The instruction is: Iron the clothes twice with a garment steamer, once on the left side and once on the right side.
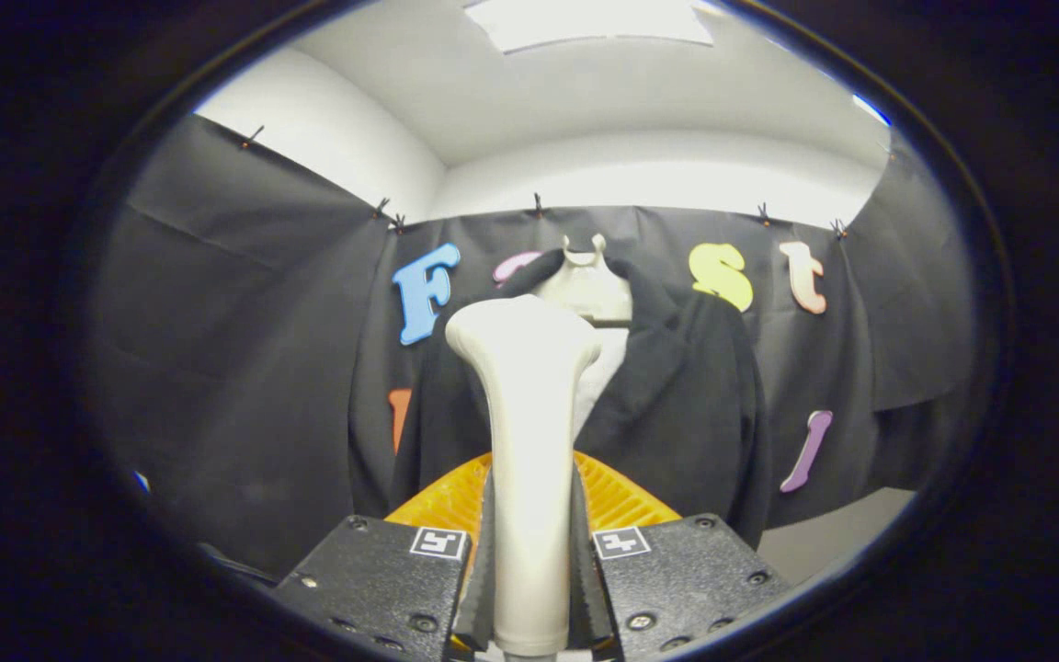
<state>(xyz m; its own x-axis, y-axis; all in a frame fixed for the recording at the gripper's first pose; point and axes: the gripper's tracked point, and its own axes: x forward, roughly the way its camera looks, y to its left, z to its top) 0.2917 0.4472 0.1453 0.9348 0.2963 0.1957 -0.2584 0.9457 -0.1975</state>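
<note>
Both fingers (483, 561) press on the steamer (529, 441), which stands upright between them with its head above their tips. Beyond it hangs the jacket (686, 405), open on a hanger (589, 285) against the cloth wall, the pale lining showing at the collar. An orange ribbed thing (621, 496) sits just beyond the fingers; you cannot tell what it is. You are not yet at the cloth, it seems. Keep your grip firm, bring the head near one front panel, then stroke slowly down it before crossing to the other.
</note>
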